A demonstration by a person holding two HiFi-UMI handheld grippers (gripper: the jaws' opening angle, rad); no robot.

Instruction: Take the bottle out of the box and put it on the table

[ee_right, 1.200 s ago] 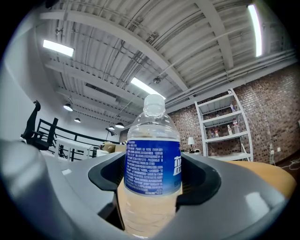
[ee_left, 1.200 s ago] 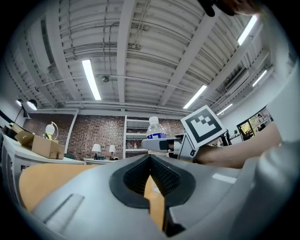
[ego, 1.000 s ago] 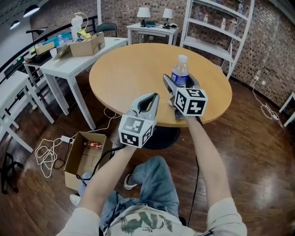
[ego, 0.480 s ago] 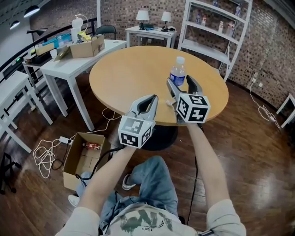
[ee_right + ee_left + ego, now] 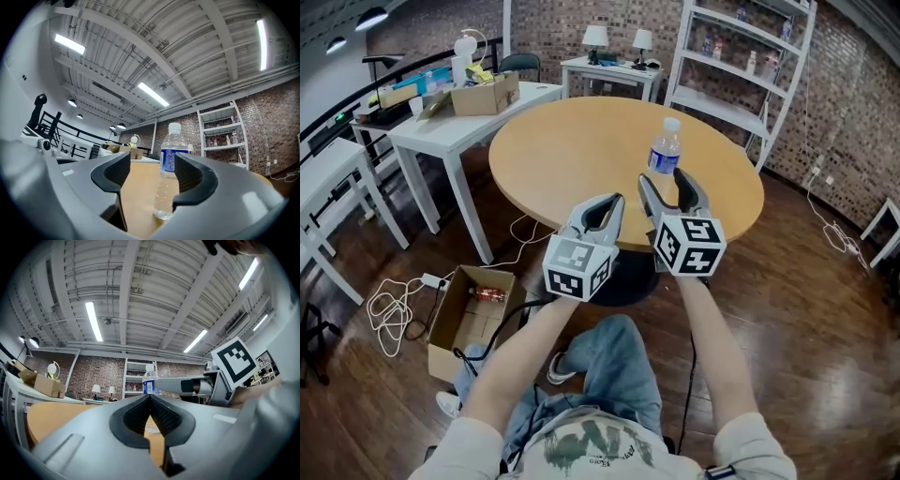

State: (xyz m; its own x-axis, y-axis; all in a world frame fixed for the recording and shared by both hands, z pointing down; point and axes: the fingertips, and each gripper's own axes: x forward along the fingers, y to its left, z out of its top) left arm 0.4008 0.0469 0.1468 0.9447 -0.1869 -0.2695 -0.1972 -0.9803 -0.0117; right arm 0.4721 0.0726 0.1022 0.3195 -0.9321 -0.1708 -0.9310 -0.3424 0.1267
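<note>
Standing apart with a clear gap, the jaws of the right gripper (image 5: 151, 165) have just been closing a little, and nothing is between them. The bottle (image 5: 168, 173) is seen through the gap, but it stands further ahead on the table (image 5: 572, 150), beyond the tips. The left gripper (image 5: 150, 397) has its jaws pressed together at the tips and holds nothing.

The left gripper view shows only the cap and label of the bottle above its closed jaws, and also the side of the right gripper. The right gripper view shows the bottle down to its base. Only the head view shows the open cardboard box (image 5: 445, 319) on the floor, left of the person's legs and well apart from the bottle.

The bottle stands upright on the right part of the table, its long axis vertical and its white cap pointing up.
</note>
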